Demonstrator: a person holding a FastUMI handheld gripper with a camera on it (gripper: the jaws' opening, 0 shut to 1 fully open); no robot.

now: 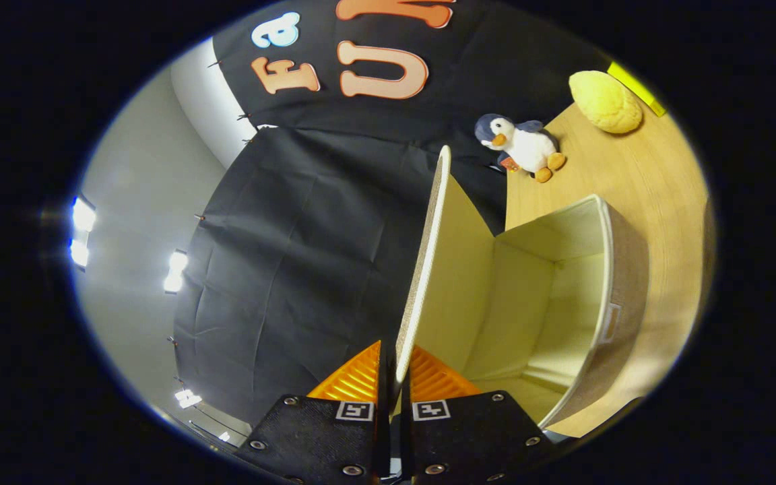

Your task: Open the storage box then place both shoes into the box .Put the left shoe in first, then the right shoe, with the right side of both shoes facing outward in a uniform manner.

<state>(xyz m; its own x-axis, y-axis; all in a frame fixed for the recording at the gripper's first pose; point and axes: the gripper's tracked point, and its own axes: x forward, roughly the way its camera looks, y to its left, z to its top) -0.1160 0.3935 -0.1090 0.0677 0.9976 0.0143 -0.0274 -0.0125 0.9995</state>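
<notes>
The tool (pixel 395 367) pinches the storage box's (pixel 620 283) thin, stiff lid (pixel 428 256) at its edge; light, likely floppy on its hinge.

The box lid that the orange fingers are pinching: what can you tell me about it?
The lid is a thin, stiff flap, cream on its inner face, with a white edge and a coarse grey-brown fabric outside. It stands swung up, edge-on to the camera, hinged to the open storage box on the wooden table. The gripper is shut on its free edge, one ribbed finger on each face.
</notes>
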